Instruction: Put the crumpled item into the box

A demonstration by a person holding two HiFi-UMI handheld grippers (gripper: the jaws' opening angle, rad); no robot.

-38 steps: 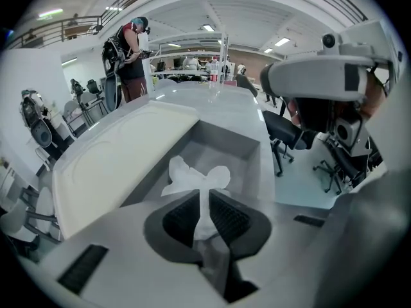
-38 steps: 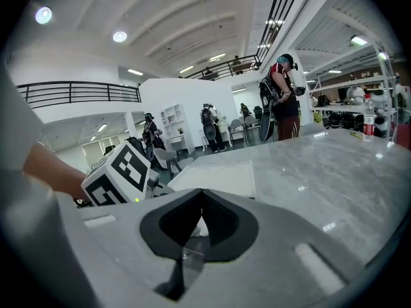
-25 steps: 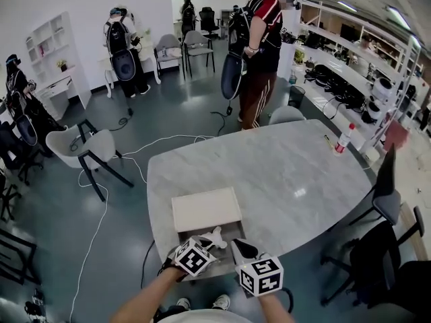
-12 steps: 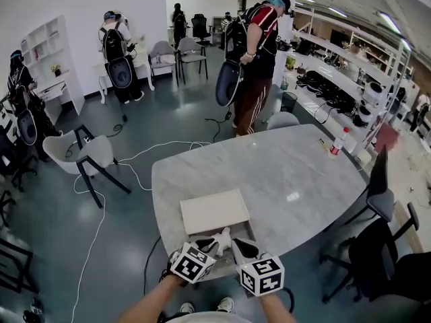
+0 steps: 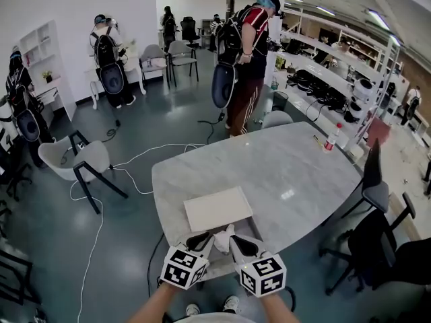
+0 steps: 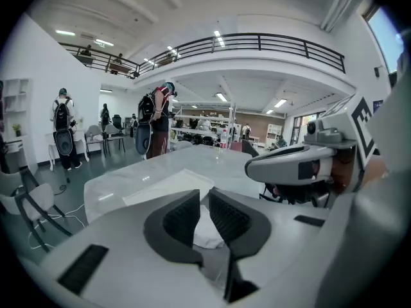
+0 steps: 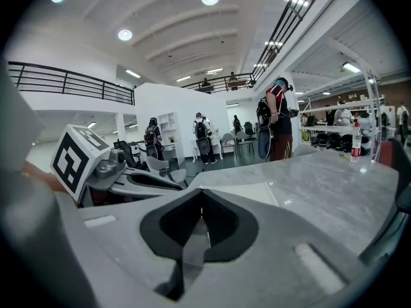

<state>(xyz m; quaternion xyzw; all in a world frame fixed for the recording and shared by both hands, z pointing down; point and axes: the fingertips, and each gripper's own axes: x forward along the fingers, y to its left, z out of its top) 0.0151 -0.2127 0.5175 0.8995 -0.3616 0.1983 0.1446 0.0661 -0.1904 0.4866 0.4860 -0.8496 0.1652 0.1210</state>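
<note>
One marble surface (image 5: pixel 296 167) carries the box (image 5: pixel 219 208), open at its near edge. Over the last second my left tongs (image 5: pixel 206 241) have stayed clamped on the crumpled item (image 5: pixel 223 236) just above it. My right tongs (image 5: pixel 237 243) are pressed together, empty. Only the release is left, I reckon.

The left gripper (image 5: pixel 204 241) and right gripper (image 5: pixel 238 243) are covering the near part of the box (image 5: pixel 219 208), hiding its inside in the head view. The crumpled white item (image 6: pixel 204 226) is showing only as a strip between the left gripper's pads. The bottle (image 5: pixel 330 137) is appearing too small for its label to be told, and the person's forearms (image 5: pixel 151 308) are running off the bottom edge.
</note>
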